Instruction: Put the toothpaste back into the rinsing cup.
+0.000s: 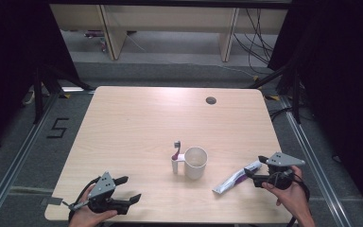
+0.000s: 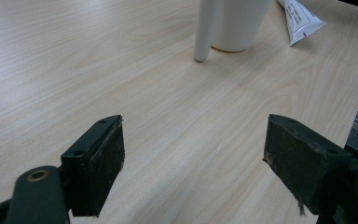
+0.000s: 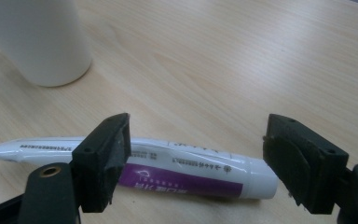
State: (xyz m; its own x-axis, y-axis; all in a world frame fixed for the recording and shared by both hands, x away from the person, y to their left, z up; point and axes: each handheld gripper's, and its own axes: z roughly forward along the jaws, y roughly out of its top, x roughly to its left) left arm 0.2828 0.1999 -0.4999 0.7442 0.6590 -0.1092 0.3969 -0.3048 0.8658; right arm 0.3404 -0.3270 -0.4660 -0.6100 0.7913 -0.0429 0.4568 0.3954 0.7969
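White-and-purple toothpaste tube (image 3: 168, 172) flat on the pale wood worktop (image 1: 137, 118), right of centre near the front edge, cap end toward the right tongs (image 1: 255, 172). Those tongs spread wide just above the tube, jaws apart, not clamped. Small print along the tube, too fine to read. White mug (image 1: 195, 162) just left of the tube, upright, with a toothbrush (image 1: 176, 156) leaning at its handle side. Left tongs (image 1: 128, 188) near the front-left corner, jaws wide apart, bare wood between. Broad open worktop behind and left of the mug; small round hole (image 1: 211, 100) near the far edge. "5" (image 1: 58, 127) taped on the floor, left.
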